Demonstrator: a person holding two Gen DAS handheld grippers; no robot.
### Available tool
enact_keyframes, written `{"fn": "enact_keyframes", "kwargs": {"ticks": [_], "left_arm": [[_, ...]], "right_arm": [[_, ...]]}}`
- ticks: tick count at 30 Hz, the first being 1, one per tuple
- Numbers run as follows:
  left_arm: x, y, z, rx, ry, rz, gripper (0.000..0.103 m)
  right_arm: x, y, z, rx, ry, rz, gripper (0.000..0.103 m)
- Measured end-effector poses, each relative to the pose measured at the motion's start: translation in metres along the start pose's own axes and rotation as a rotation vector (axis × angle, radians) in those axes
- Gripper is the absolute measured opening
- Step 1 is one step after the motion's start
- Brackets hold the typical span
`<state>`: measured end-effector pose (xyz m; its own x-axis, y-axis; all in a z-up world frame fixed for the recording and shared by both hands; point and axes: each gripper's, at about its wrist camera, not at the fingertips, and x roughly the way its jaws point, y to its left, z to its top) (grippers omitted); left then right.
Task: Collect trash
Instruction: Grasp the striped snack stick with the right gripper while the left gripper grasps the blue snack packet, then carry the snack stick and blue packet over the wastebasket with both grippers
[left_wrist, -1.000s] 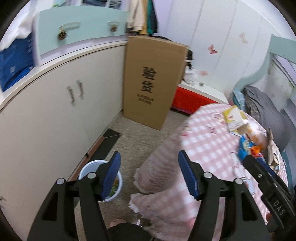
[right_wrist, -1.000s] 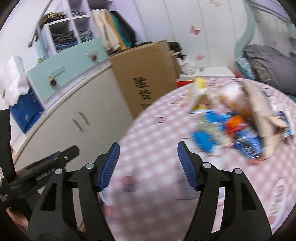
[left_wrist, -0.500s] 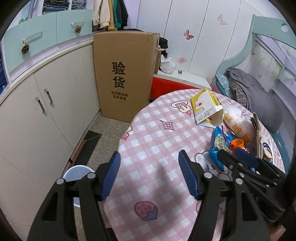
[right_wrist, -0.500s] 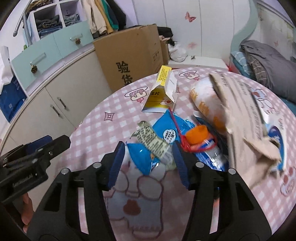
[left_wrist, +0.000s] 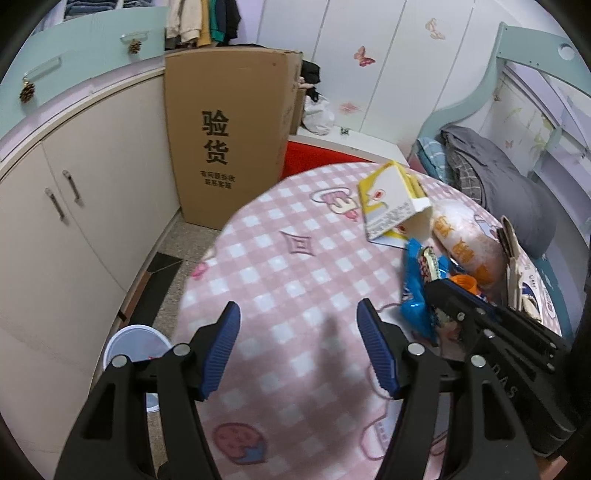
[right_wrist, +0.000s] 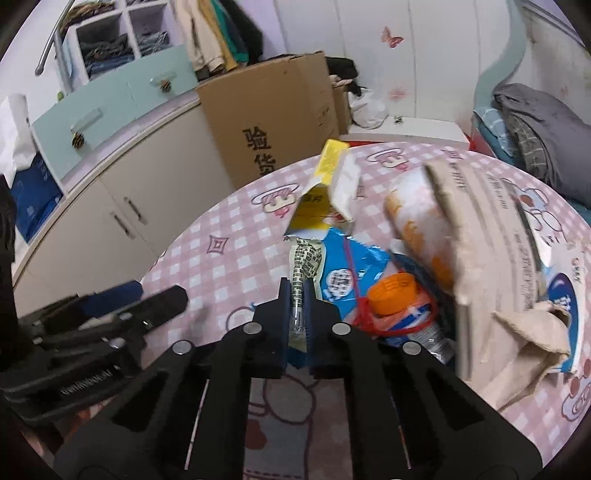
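Trash wrapper (right_wrist: 303, 273), a crinkled patterned strip, is pinched at its near end by the right gripper (right_wrist: 297, 314), whose jaws have just closed on it at the litter pile's edge, ready for lifting. Left gripper (left_wrist: 299, 347) hovers with jaws apart and empty over the pink checked worktop (left_wrist: 295, 266), bin (left_wrist: 135, 343) on the floor below.

Soft, even indoor light fills both fisheye views, with no hard glare and only a faint grey shadow on the pink checked tablecloth (left_wrist: 295, 266) between and just ahead of the left gripper (left_wrist: 299, 343) fingers. Heavy barrel distortion bends the cabinet (left_wrist: 92, 206) and cardboard box (right_wrist: 273, 122) well beyond the fingertips, and black vignetting rings each frame. The torn paper packaging (right_wrist: 491, 266) right of the right gripper (right_wrist: 298, 325) fingers is smeared with blur.
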<state>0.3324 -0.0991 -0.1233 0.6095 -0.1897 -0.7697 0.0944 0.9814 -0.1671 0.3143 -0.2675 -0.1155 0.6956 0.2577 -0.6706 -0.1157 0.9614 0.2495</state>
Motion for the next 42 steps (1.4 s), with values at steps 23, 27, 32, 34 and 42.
{"fn": "enact_keyframes", "kwargs": {"ticks": [23,27,32,34,42], "left_arm": [[0.039,-0.081,-0.003,0.141,0.022,-0.055,0.047],[0.035,-0.086,-0.005,0.185,0.01,-0.076,0.028],[0.017,-0.069,-0.006,0.162,-0.017,-0.102,0.018],[0.007,-0.058,-0.007,0.151,-0.037,-0.087,0.017],[-0.042,-0.006,-0.013,0.089,-0.126,-0.034,0.017]], "right_arm": [[-0.033,-0.037,0.006,0.153,-0.107,0.037,0.006],[-0.033,-0.035,0.004,0.149,-0.104,0.04,0.006],[-0.035,-0.023,0.005,0.119,-0.108,0.043,0.006],[-0.038,-0.016,0.005,0.109,-0.114,0.048,0.006],[-0.053,0.038,-0.003,0.06,-0.119,0.099,0.006]]}}
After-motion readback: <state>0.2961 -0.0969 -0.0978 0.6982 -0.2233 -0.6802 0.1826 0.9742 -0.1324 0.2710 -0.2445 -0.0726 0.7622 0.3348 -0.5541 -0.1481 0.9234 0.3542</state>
